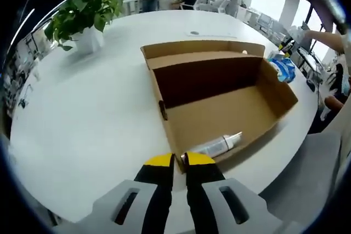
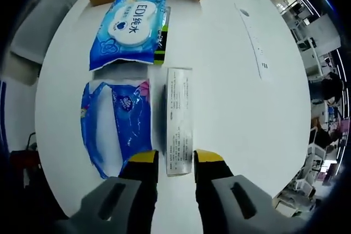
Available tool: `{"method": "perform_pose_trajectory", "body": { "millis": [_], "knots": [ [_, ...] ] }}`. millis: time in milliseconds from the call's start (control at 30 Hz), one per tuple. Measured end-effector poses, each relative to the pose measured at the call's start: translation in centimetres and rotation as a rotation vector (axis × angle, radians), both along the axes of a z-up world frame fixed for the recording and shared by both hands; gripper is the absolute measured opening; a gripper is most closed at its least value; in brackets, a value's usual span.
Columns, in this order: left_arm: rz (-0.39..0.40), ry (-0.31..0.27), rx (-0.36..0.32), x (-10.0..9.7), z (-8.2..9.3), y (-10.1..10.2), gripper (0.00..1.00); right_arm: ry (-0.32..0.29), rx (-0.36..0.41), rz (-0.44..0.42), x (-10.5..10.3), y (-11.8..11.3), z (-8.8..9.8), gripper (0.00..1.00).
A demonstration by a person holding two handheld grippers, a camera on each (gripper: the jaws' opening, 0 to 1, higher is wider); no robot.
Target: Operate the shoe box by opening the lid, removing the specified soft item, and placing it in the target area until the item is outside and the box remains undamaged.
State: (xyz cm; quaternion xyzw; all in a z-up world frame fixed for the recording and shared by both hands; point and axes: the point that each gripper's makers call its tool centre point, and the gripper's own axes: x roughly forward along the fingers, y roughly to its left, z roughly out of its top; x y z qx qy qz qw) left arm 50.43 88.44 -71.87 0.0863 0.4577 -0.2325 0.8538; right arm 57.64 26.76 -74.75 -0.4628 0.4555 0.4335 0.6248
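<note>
An open cardboard shoe box (image 1: pixel 219 108) sits on a round white tabletop (image 1: pixel 82 130) in a large office, its lid folded back toward the far side. Inside, a white tube (image 1: pixel 216 145) lies against the near wall, close to the box's near corner. The left gripper (image 1: pixel 179 161) closes its yellow-tipped jaws to a narrow gap on that near corner, the cardboard edge standing between them. A potted green plant (image 1: pixel 88 17) stands near the tabletop's far left edge, and a blue packet (image 1: pixel 284 68) lies just beyond the box's right end.

In the right gripper view, three soft items lie side by side on the tabletop near one end of the box: a blue wet-wipes pack (image 2: pixel 130 28), a crumpled blue plastic pouch (image 2: pixel 118 121) and a long white sachet (image 2: pixel 179 120). The right gripper (image 2: pixel 175 158) holds its jaws moderately apart around the sachet's near end; whether they touch it cannot be told. People work at desks in the background.
</note>
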Motion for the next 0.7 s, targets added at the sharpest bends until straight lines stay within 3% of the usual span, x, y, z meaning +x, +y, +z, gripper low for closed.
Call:
{"method": "perform_pose_trajectory", "body": {
  "millis": [100,367,700],
  "knots": [
    [-0.017,-0.012,0.015,0.1,0.0,0.0,0.05,-0.026,0.017,-0.032,0.1,0.1,0.6,0.30],
    [-0.057,-0.039,0.023,0.2,0.6,-0.1,0.11,-0.081,0.068,-0.097,-0.8,1.1,2.5,0.33],
    [-0.136,-0.091,0.037,0.9,2.4,-0.2,0.14,-0.148,0.200,-0.234,-2.9,4.3,5.3,0.43]
  ]
}}
